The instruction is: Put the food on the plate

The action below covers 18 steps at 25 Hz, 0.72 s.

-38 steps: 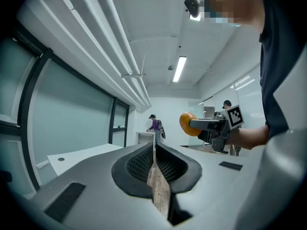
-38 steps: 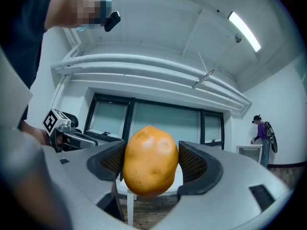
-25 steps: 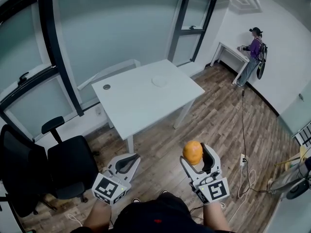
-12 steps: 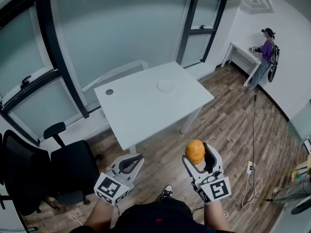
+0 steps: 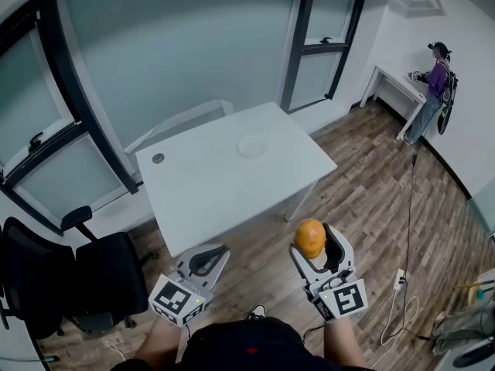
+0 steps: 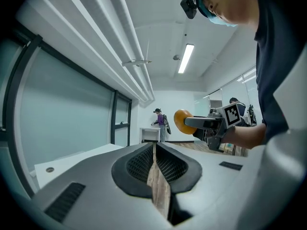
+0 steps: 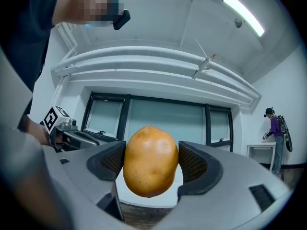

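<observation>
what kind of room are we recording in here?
Looks like a sparsely furnished office or meeting room. There is a white desk with a cable grommet, a black swivel chair, and frosted glass partitions in dark frames. The floor is wood-look, and another person stands by the far wall.

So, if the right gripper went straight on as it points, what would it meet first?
Probably the white table: beyond the potato held by the right gripper, its near edge shows, with nothing between. Depth is unclear; it might pass above it.
</observation>
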### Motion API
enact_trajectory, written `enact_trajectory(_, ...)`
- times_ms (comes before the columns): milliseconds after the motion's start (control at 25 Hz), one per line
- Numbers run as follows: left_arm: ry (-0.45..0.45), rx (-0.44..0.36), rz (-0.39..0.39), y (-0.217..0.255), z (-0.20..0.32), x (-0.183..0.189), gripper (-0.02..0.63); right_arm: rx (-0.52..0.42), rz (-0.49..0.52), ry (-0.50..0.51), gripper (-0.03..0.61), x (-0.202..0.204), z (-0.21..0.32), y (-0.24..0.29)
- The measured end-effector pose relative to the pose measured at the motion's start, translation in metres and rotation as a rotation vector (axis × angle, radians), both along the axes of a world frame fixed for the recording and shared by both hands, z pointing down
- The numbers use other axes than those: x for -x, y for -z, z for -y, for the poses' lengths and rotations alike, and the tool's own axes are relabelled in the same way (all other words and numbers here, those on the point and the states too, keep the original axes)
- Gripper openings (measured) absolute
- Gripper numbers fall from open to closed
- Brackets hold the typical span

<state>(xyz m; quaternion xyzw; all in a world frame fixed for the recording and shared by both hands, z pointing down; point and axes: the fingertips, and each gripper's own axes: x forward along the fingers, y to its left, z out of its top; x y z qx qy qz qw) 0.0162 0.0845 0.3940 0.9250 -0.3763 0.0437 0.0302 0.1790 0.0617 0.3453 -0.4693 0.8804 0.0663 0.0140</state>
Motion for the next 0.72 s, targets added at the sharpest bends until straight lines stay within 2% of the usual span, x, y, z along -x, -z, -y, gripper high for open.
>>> enact_trajectory(120,-0.005,-0.017,0.001,0.001,0.019,-0.037,0.035,0.001,0.017,0.010,0.356,-0.035,0.024,-0.003)
enact_trajectory(280,0.008,-0.022,0.022,0.005,0.043,-0.064,0.035,0.023,0.032,-0.006,0.356,-0.069,0.050,-0.012)
enact_trajectory(560,0.033,-0.009,0.040,0.003,0.090,-0.067,0.035,0.032,0.052,0.008,0.356,-0.074,0.090,-0.018)
enact_trajectory(720,0.014,0.013,0.030,-0.008,0.122,-0.063,0.035,0.015,0.022,0.005,0.355,-0.068,0.113,-0.019)
